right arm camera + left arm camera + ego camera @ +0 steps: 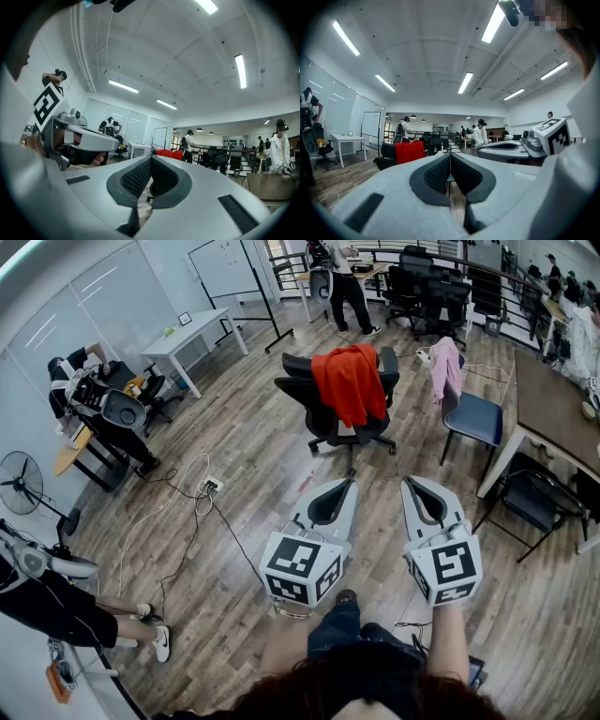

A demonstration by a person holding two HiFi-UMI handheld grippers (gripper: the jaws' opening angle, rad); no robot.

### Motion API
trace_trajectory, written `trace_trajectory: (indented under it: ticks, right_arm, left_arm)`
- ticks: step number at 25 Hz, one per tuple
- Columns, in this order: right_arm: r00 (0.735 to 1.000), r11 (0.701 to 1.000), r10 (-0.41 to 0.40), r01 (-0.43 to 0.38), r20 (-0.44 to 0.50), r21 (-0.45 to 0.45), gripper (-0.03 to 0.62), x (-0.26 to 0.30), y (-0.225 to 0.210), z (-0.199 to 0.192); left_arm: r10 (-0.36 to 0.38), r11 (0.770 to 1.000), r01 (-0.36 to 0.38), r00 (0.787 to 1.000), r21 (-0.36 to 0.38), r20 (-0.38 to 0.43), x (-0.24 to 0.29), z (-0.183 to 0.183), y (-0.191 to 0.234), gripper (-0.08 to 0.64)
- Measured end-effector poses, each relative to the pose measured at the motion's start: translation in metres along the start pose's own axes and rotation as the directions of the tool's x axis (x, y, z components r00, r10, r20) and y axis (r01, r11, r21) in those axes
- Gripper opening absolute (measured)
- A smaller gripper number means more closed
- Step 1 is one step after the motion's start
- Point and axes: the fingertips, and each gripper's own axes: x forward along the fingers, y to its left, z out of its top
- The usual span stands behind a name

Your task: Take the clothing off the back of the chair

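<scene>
A red garment (350,381) hangs over the back of a black office chair (305,395) some way ahead on the wooden floor. A pink garment (446,367) is draped on a blue chair (472,417) to its right. Both grippers are held level in front of the person, well short of the chairs. My left gripper (348,483) is shut and empty, and so is my right gripper (407,482). The red garment (410,151) shows left of the closed tips in the left gripper view. In the right gripper view the red garment (169,153) sits just above the closed tips.
A brown table (555,407) and a black chair (532,500) stand at the right. A cable and power strip (210,487) lie on the floor to the left. A white table (192,335) stands at the back left. People work along the left wall and at the back.
</scene>
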Motion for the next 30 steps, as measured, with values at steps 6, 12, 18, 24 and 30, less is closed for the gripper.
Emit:
trace_trajectory:
  ticks: [6, 12, 18, 24, 30]
  right_arm:
    - [0.998, 0.996, 0.010, -0.015, 0.057, 0.088, -0.006, 0.020, -0.004, 0.007]
    - [0.998, 0.996, 0.002, -0.006, 0.055, 0.085, -0.006, 0.055, -0.009, 0.001]
    - [0.999, 0.996, 0.006, -0.010, 0.047, 0.092, -0.006, 0.100, -0.006, 0.003]
    - [0.999, 0.996, -0.018, 0.015, 0.042, 0.088, -0.006, 0.143, -0.008, 0.005]
    - [0.997, 0.993, -0.052, 0.046, 0.056, 0.106, -0.004, 0.171, -0.013, 0.014]
  left_arm:
    - [-0.008, 1.000, 0.008, 1.000, 0.000, 0.003, 0.011, 0.001, 0.018, 0.017]
    - [-0.024, 1.000, 0.024, 1.000, 0.000, 0.010, 0.033, -0.002, 0.047, 0.017]
    - [-0.043, 0.999, 0.043, 0.999, 0.015, -0.005, 0.050, -0.004, 0.084, 0.017]
    - [-0.077, 0.997, 0.077, 0.997, 0.010, -0.005, 0.069, -0.001, 0.120, 0.017]
    - [-0.119, 0.993, 0.119, 0.993, 0.014, -0.002, 0.086, 0.004, 0.145, 0.017]
